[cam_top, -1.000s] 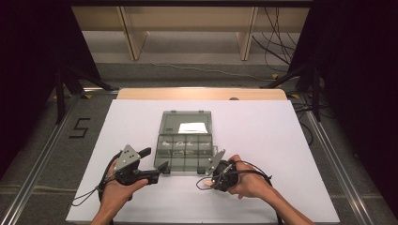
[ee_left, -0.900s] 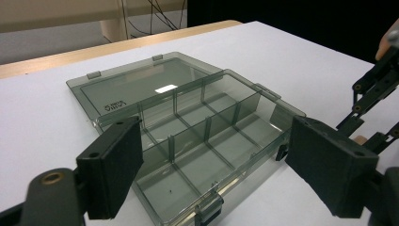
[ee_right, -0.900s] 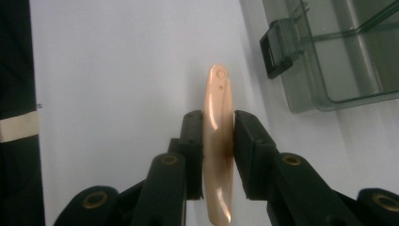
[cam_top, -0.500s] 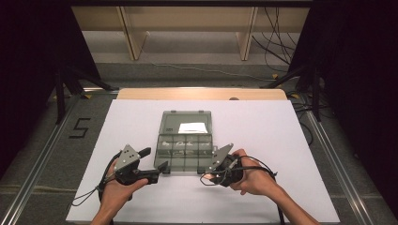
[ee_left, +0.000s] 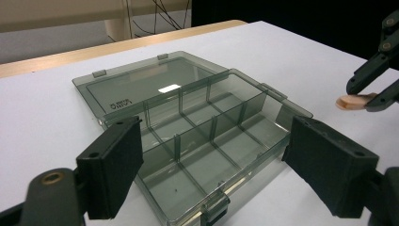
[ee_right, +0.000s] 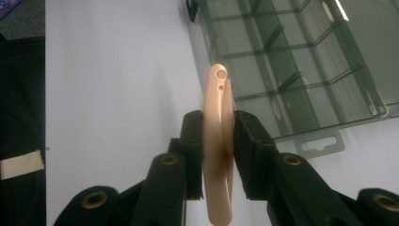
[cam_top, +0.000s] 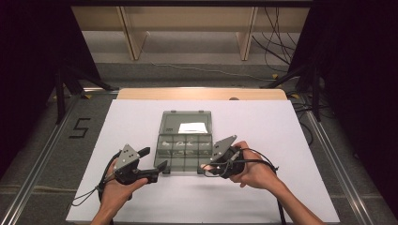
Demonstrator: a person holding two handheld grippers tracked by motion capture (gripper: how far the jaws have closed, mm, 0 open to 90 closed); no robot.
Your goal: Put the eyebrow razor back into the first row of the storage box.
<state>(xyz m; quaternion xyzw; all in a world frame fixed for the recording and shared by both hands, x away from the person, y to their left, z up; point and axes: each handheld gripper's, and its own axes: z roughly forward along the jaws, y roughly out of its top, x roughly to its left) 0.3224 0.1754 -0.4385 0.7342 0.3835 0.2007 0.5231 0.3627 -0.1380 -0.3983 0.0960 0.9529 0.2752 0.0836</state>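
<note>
A smoky clear organizer box (cam_top: 184,140) lies open on the white table, its lid flat on the far side and its compartments (ee_left: 202,141) bare. My right gripper (cam_top: 207,168) hovers by the box's near right corner, shut on a thin peach-coloured flat piece (ee_right: 218,141) held on edge with two small holes at its tip. The left gripper view catches that piece (ee_left: 350,101) at the far right. At the box's near left corner my left gripper (cam_top: 154,158) stands open, its pads (ee_left: 110,167) wide apart, with the box's front wall in the gap between them.
The white table sheet (cam_top: 281,140) has free room left and right of the box. A wooden table edge (cam_top: 202,93) runs along the far side. Beyond it stand shelf legs (cam_top: 133,40) and cables (cam_top: 281,42). A "5" mark (cam_top: 80,127) is on the floor at left.
My right gripper has risen off the table with the peach piece and shifted slightly toward the box. The left gripper has stayed where it was.
</note>
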